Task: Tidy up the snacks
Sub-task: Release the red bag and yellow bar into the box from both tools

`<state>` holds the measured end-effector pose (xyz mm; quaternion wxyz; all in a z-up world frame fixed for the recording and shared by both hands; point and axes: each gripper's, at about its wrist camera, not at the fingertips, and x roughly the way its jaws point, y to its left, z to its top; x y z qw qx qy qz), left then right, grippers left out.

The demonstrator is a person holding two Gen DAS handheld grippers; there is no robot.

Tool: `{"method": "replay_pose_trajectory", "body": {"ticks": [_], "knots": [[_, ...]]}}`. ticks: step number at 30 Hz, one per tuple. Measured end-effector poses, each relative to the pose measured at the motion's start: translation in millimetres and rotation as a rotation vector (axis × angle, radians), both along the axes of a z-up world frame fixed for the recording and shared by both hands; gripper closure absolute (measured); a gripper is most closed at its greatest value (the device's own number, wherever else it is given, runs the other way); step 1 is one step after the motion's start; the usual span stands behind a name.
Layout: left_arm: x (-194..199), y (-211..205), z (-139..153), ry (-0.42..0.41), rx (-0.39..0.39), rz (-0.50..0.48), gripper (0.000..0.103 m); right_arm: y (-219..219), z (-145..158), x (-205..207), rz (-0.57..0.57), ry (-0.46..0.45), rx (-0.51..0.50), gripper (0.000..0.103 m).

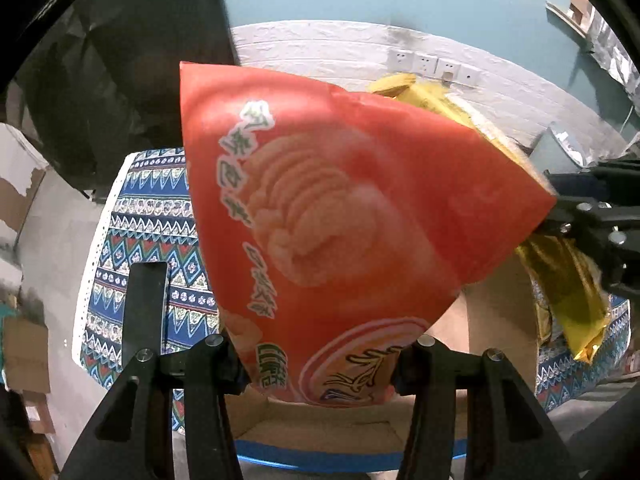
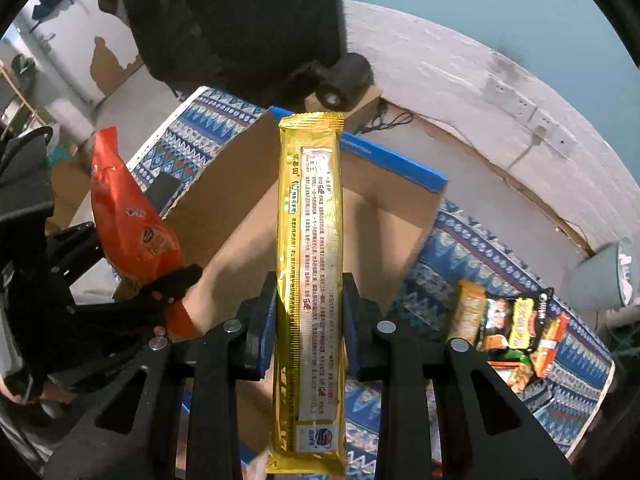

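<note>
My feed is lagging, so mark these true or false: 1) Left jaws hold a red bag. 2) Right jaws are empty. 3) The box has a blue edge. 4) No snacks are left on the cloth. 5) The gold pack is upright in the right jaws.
1) True: the left gripper is shut on the red bag.
2) False: the right gripper clamps the gold pack.
3) True: the box has a blue rim.
4) False: several snacks lie on the cloth.
5) True: it points straight along the jaws.
</note>
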<state>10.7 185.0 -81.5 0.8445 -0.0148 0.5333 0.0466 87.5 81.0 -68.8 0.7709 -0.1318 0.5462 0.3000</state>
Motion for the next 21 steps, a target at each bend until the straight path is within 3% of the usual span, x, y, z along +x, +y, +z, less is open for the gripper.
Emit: {"method": "replay_pose_trajectory", "body": {"ticks": [6,11,17,21], "knots": [[1.1,-2.9,-4.6,0.016,0.018,-0.013,0.049,11.6,-7.8,2.7,0.011,0.024,0.015,0.073],[0.8,-2.0,-6.4,0.025,0.045,0.003,0.031,7.3,-3.3,7.0,0.000,0.007,0.024,0.068],[0.4,-1.9,-1.6,0.021,0.070,0.024,0.025,-4.8,2.6,5.2,-0.007,-0.014,0.012,0.064],[0.0,-6.7,1.9,0.012,0.086,0.019,0.022,-16.7,6.5,1.6,-0.013,-0.036,0.002,0.055]]}}
